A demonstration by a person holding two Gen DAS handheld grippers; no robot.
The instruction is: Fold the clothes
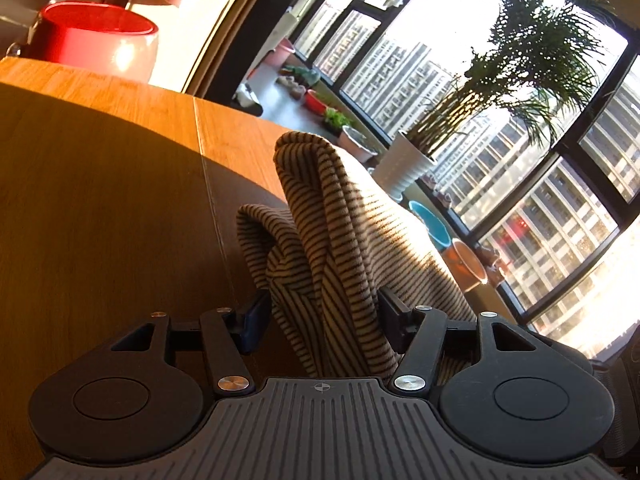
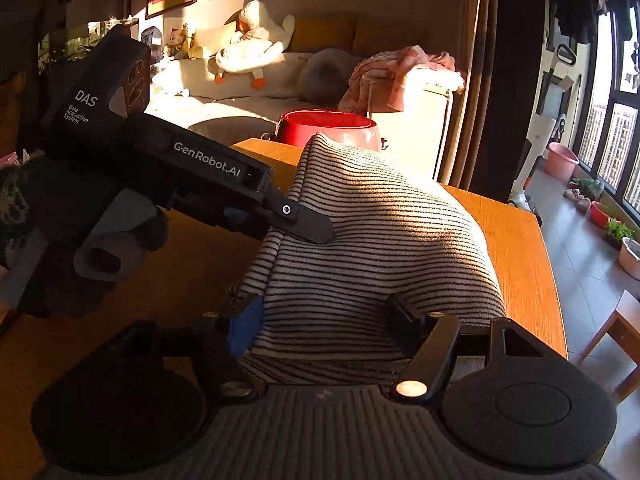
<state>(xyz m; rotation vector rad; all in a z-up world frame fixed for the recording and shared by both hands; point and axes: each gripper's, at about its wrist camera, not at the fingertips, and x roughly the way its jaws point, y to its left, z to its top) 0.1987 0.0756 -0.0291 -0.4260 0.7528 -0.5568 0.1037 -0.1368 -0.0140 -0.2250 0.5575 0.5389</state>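
Note:
A beige garment with thin dark stripes (image 1: 332, 216) is lifted above the wooden table (image 1: 100, 184). In the left wrist view my left gripper (image 1: 324, 316) is shut on a bunched fold of it, and the cloth rises in front in thick folds. In the right wrist view my right gripper (image 2: 324, 320) is shut on another edge of the striped garment (image 2: 372, 236), which drapes over in a hump. The left gripper's black body (image 2: 160, 168) shows there, clamped on the cloth's left side, close beside the right gripper.
A red pot (image 2: 328, 128) stands at the table's far end, also in the left wrist view (image 1: 96, 40). A sofa with a plush goose (image 2: 252, 48) and pink blanket lies beyond. Potted plants (image 1: 408, 164) and bowls line the window. A wooden stool (image 2: 616, 328) stands right of the table.

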